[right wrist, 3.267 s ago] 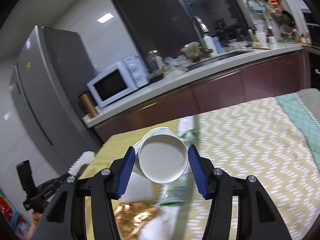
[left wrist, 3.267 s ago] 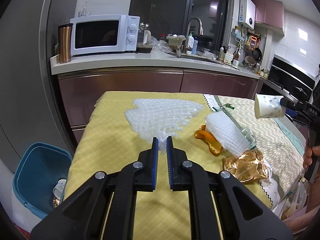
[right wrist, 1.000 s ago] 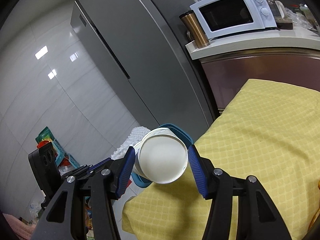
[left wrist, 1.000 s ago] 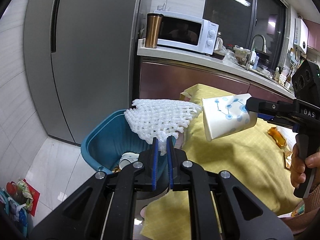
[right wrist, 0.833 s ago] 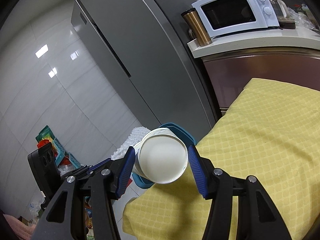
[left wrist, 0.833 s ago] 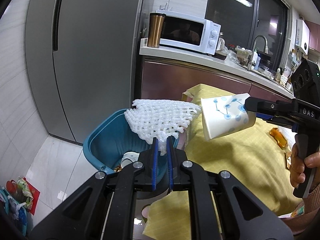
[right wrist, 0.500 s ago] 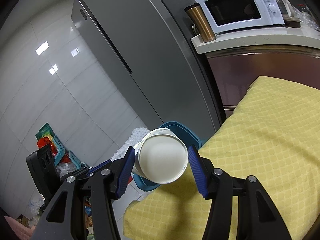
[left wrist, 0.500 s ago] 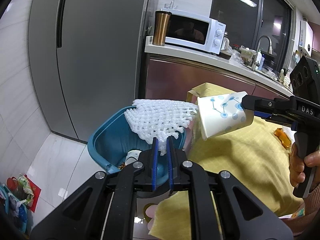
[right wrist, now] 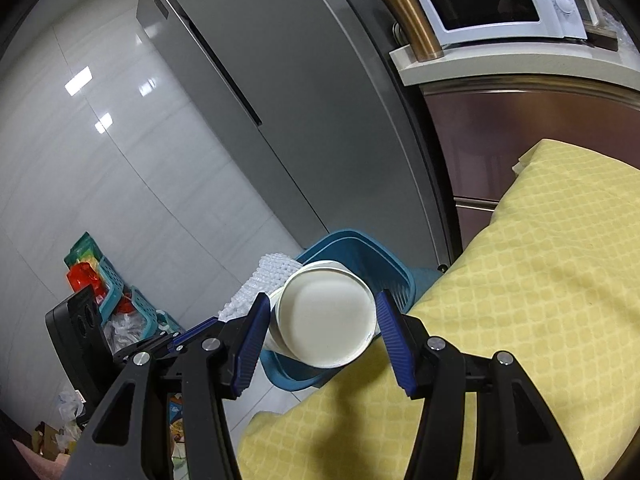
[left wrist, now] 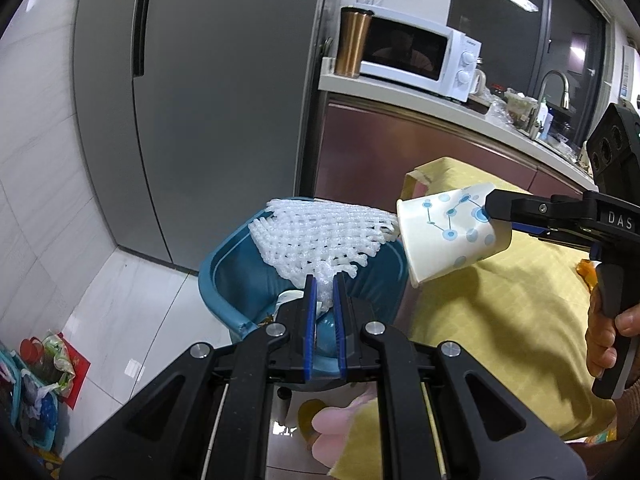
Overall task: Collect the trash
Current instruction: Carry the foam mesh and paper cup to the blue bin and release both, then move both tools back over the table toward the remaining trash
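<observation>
- Left gripper: fingers pinched shut on white foam netting, above teal bin rim.
- Right gripper: fingers clamping paper cup, bin at 12 o'clock, yellow worktop edge at 3 o'clock.

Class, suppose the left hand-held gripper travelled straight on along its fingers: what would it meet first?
Probably the blue bin: the left hand-held gripper, shut on the foam net, points into its open mouth, though depth is uncertain.
</observation>
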Available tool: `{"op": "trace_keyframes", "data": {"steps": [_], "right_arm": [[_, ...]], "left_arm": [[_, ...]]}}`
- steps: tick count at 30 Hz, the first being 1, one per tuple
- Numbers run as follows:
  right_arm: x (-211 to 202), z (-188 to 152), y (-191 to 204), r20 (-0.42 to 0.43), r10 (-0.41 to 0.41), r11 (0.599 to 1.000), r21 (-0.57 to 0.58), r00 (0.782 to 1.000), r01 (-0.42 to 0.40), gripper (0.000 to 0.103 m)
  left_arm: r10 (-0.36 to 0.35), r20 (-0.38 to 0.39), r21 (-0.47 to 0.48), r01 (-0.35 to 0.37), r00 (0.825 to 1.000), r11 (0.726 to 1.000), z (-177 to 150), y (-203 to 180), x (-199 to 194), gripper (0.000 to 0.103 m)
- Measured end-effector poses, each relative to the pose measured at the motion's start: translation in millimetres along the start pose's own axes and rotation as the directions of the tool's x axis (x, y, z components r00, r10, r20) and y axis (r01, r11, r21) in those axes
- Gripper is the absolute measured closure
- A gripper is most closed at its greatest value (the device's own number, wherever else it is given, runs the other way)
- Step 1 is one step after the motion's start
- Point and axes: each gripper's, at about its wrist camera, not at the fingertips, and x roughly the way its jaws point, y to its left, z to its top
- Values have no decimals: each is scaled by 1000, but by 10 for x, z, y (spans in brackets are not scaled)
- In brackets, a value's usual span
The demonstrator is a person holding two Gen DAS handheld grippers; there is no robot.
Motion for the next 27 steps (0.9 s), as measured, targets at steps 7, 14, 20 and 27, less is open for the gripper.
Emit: {"op": "trace_keyframes", "data": {"steps": [7,14,20,27], "right_arm": [[241,59,33,-54,-22,1000,-13,998,21,57],[470,130,24,-96,-45,999,-25,994,43,59],[455,106,-17,-101,-41,999,-11,994,40,59],[275,37,-98,-90,-32,999,9,995,33,58]], "left_arm": [[20,-37,-22,-21,999,1000,-12,87,194,94],[25,-78,-42,-28,997,999,-38,153,427,94],[17,-122,-38,-22,992,999,-104,149,636,90],[25,-150,-33,-31,988,999,-157,111,755,78]]}}
